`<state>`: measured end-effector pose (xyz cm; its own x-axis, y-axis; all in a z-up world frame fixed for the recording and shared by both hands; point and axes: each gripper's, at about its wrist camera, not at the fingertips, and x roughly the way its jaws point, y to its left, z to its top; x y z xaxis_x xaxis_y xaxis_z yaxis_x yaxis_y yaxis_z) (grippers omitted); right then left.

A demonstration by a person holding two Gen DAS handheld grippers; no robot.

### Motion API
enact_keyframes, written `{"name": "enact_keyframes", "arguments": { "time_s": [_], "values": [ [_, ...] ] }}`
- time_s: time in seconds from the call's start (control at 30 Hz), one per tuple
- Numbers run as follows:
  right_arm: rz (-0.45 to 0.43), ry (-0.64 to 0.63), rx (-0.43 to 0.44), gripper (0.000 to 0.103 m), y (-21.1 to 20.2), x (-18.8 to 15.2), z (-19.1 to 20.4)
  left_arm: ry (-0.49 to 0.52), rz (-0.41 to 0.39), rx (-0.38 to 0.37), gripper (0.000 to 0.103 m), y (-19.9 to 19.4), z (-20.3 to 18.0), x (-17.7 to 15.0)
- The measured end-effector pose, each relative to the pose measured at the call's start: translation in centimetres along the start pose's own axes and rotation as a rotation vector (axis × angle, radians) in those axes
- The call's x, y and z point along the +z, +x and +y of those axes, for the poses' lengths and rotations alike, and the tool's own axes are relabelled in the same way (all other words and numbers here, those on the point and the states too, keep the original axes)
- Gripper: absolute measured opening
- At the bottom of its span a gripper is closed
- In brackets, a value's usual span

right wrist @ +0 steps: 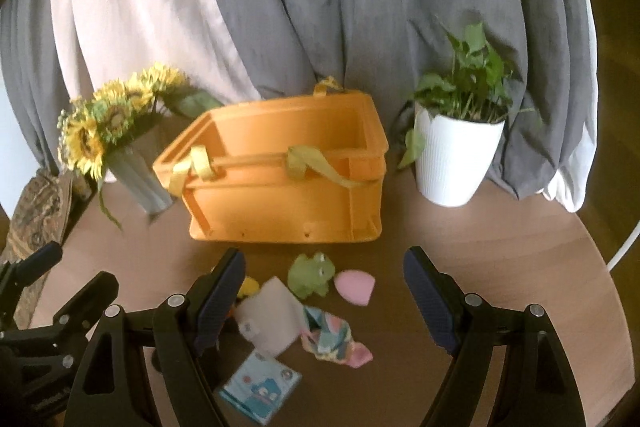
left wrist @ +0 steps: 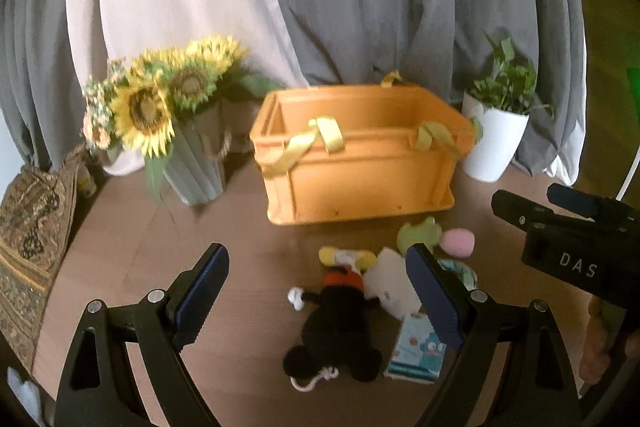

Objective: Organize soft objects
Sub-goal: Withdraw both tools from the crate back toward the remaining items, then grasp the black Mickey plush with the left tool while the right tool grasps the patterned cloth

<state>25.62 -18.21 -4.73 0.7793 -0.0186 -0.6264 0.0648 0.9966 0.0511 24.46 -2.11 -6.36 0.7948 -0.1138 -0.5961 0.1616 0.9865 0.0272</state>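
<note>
Likely light and squashy, the black plush mouse (left wrist: 340, 331) suits a mid-body pinch; left gripper (left wrist: 316, 303) and right gripper (right wrist: 324, 303) gape wide, empty

An orange box (right wrist: 280, 179) with yellow straps stands open near the back edge of the round table (right wrist: 500, 267). In front of it lie a black mouse doll (left wrist: 336, 331), a green frog (right wrist: 312, 273), a pink puff (right wrist: 354, 285), a white cloth (right wrist: 268, 323), a colourful cloth (right wrist: 332, 341) and a small blue packet (right wrist: 260, 387).
</note>
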Motion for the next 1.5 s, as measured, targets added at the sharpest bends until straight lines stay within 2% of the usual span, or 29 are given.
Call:
{"name": "enact_keyframes", "arguments": {
  "time_s": [0.23,0.8,1.1,1.3,1.5],
  "values": [
    [0.054,-0.001,0.013,0.082,1.1,-1.3,-0.8,-0.020,0.068,-0.009,0.091,1.3,-0.6,-1.7],
    [0.246,0.030,0.053,0.082,6.4,-5.4,-1.9,-0.038,0.204,-0.002,0.091,5.5,-1.0,-4.8],
    [0.288,0.011,0.048,0.081,8.3,-6.3,-1.9,-0.043,0.243,-0.008,0.090,7.8,-0.6,-5.8],
    [0.314,0.001,0.046,0.076,9.6,-6.8,-1.6,-0.060,0.276,-0.021,0.089,9.5,-0.5,-6.3],
    [0.334,0.002,0.035,0.069,10.5,-7.2,-1.6,-0.082,0.306,-0.047,0.083,11.0,-0.5,-6.5]
  ]
}}
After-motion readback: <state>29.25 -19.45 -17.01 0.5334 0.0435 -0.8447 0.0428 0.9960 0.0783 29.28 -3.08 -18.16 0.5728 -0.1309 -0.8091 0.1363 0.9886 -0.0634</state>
